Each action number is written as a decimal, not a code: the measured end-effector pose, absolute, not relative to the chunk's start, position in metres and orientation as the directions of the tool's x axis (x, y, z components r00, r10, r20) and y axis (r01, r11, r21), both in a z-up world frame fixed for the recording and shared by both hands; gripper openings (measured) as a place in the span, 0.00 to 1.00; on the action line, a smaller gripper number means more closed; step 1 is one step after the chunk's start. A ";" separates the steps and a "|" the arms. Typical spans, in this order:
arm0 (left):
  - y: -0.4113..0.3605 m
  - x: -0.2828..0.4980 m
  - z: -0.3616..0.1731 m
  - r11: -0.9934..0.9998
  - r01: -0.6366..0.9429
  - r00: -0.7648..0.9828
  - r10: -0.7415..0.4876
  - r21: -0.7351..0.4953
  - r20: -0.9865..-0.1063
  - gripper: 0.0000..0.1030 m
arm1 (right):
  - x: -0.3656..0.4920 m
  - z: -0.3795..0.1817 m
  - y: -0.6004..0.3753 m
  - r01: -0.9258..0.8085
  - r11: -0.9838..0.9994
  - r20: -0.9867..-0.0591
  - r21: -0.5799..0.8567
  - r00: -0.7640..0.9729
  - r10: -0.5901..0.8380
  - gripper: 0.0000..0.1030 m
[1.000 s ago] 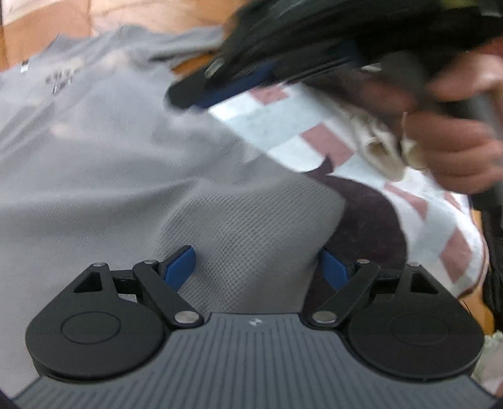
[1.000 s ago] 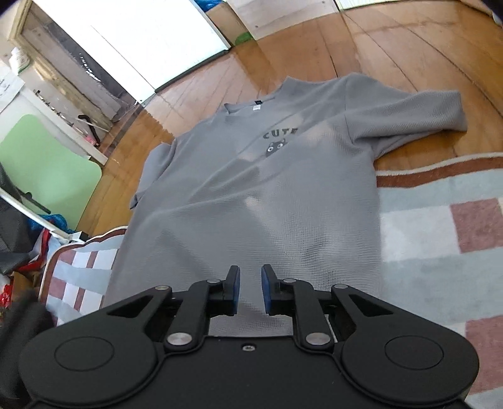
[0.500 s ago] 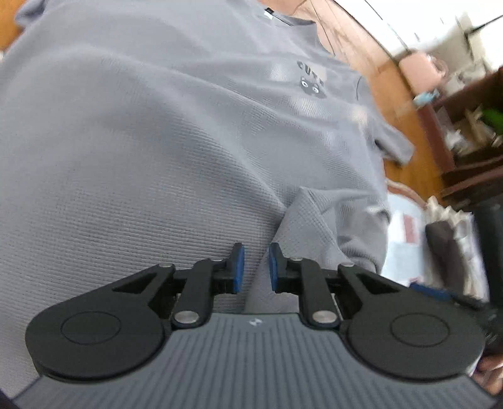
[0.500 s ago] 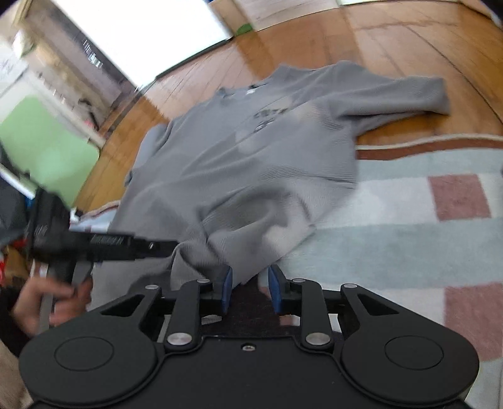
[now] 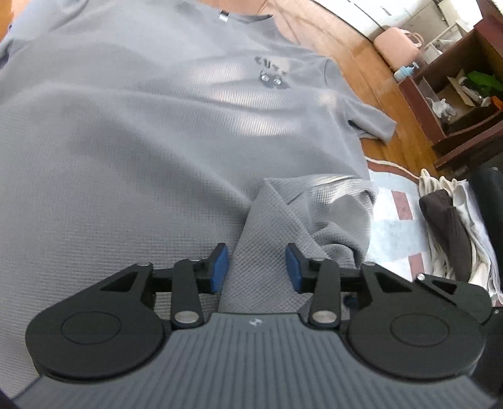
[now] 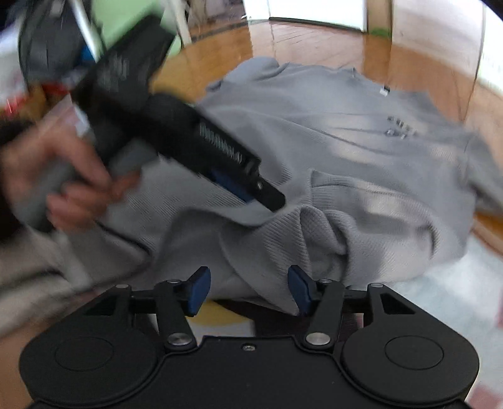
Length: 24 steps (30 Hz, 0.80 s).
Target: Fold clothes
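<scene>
A grey T-shirt (image 5: 157, 141) with a small dark chest print lies face up, partly on the wooden floor and partly on a rug. Its lower corner is bunched into a raised fold (image 5: 283, 226). My left gripper (image 5: 256, 267) hovers over that fold. Its jaws are opening, and the cloth runs between the blue pads without being pinched. My right gripper (image 6: 248, 289) is over the crumpled hem (image 6: 314, 239). Its jaws are opening too, with cloth lying loose between them. The right wrist view also shows the left gripper (image 6: 262, 196), blurred, held by a hand (image 6: 72, 188).
A checked rug (image 5: 393, 220) lies under the shirt's lower edge. To the right are a pile of folded cloths (image 5: 449, 226) and a dark wooden shelf (image 5: 456, 110) holding clutter. Wooden floor (image 5: 371, 56) stretches beyond the collar. The right wrist view shows bags and a green panel (image 6: 125, 19).
The left gripper swept across the shirt, shut, then parted, and the fold now lies loose between its pads. The right gripper rolled and moved sideways as its jaws widened. The hand with the left gripper came closer.
</scene>
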State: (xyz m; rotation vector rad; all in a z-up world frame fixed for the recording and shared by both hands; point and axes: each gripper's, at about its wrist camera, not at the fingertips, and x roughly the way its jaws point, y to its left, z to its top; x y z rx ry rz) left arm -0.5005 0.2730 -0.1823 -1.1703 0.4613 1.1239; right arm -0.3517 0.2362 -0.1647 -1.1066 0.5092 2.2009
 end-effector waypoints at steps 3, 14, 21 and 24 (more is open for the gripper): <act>0.272 -0.505 -0.181 -0.040 -0.876 0.412 0.455 -0.481 -0.789 0.41 | -0.367 -0.172 0.221 -0.630 -0.765 -0.799 -0.135 -0.387 0.460 0.57; 0.269 -0.517 -0.166 -0.056 -0.929 0.294 0.493 -0.366 -0.819 0.45 | -0.409 -0.187 0.203 -0.495 -0.833 -0.785 -0.248 -0.401 0.472 0.29; 0.257 -0.529 -0.161 -0.040 -0.900 0.352 0.516 -0.433 -0.781 0.45 | -0.328 -0.111 0.212 -0.838 -0.544 -0.735 -0.036 -0.347 0.582 0.00; 0.246 -0.512 -0.146 0.098 -0.877 0.444 0.536 -0.470 -0.718 0.50 | -0.285 -0.097 0.203 -0.909 -0.416 -0.762 0.014 -0.279 0.585 0.00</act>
